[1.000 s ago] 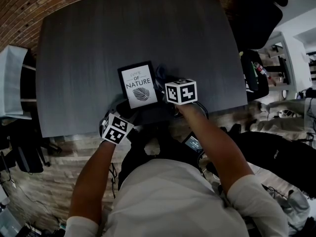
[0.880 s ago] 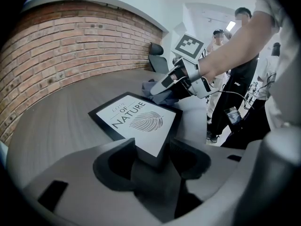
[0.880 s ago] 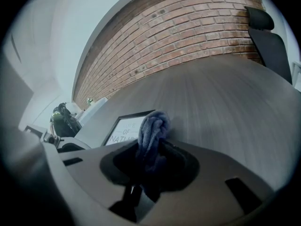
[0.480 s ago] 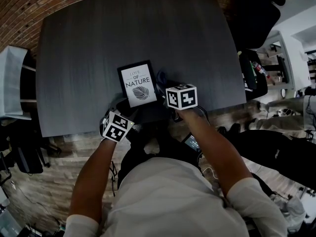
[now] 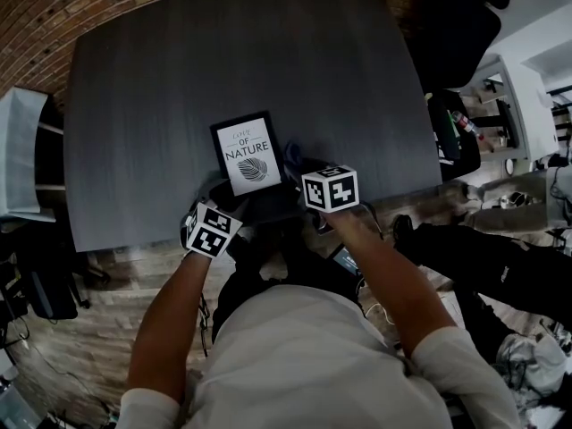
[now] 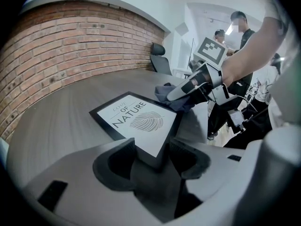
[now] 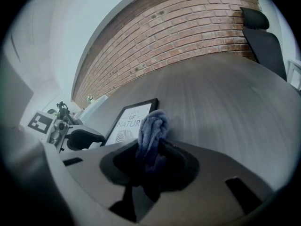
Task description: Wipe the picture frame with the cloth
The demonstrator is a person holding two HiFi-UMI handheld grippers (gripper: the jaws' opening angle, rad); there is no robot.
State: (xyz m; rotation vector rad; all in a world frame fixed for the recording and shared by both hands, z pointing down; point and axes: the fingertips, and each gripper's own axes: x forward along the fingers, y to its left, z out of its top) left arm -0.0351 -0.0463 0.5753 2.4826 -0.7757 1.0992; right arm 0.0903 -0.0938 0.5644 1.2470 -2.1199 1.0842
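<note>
Your left tongs (image 6: pixel 153 150) are clamped on the near corner of the picture frame (image 5: pixel 248 153), which lies face up on the desk (image 5: pixel 179 61), close to the edge nearest you. Your right tongs (image 7: pixel 149 160) are clenched on the cloth (image 7: pixel 153 126), a bunched blue wad that pokes out past the tips just beside the frame's right side. The main risk is that the frame is pinned at one corner only. If you push the cloth sideways across the glass, the frame will likely pivot around that corner or twist out of the grip. With so little desk between it and you, a hard pull toward yourself could drag it over the edge. The second risk is the cloth itself, since only a small fold sticks out beyond the jaws. Come down too steeply and the hard tips, not the fabric, may meet the glass and scratch it. Drag against the surface could also tug the wad loose from the tongs. Use light pressure and make your strokes away from the held corner.
</note>
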